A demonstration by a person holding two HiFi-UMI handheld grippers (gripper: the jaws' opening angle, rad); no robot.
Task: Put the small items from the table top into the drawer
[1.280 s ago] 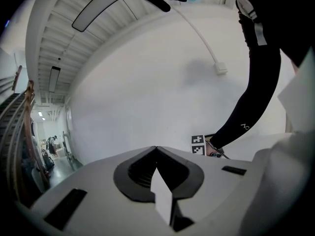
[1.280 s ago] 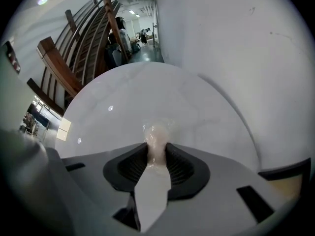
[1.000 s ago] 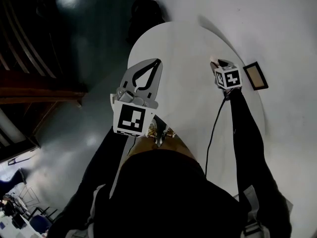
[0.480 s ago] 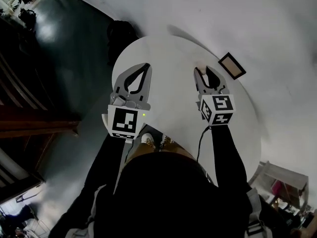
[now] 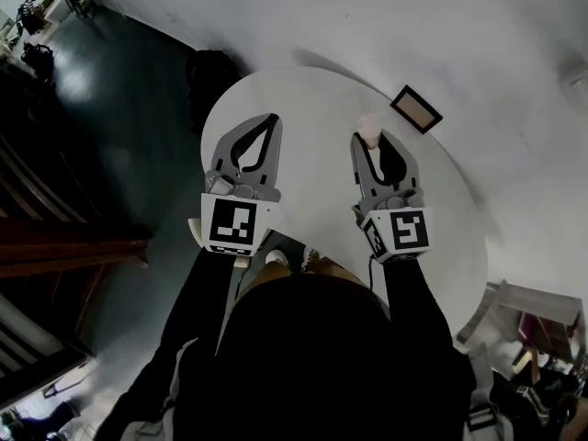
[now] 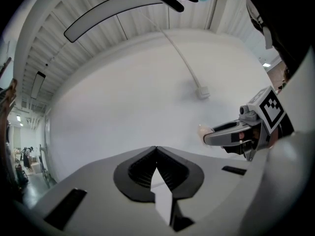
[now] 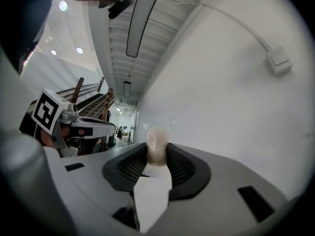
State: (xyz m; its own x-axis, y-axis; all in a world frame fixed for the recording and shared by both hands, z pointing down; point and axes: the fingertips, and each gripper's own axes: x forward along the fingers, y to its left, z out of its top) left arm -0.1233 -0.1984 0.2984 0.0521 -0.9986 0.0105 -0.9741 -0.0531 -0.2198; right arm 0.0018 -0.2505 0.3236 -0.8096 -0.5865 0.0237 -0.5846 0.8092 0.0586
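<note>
The right gripper (image 5: 370,147) pinches a small, pale, rounded lump (image 7: 157,142) between ribbed dark jaws that have just eased a touch wider, above the smooth round white table (image 5: 312,95). The left gripper (image 5: 273,119) hovers alongside, jaws pressed together, empty.

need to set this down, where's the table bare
The table top is bare beyond both tool tips to its far rim, and between the left tool and the right tool, which grips a pale lump. Arms crowd the near edge.
</note>
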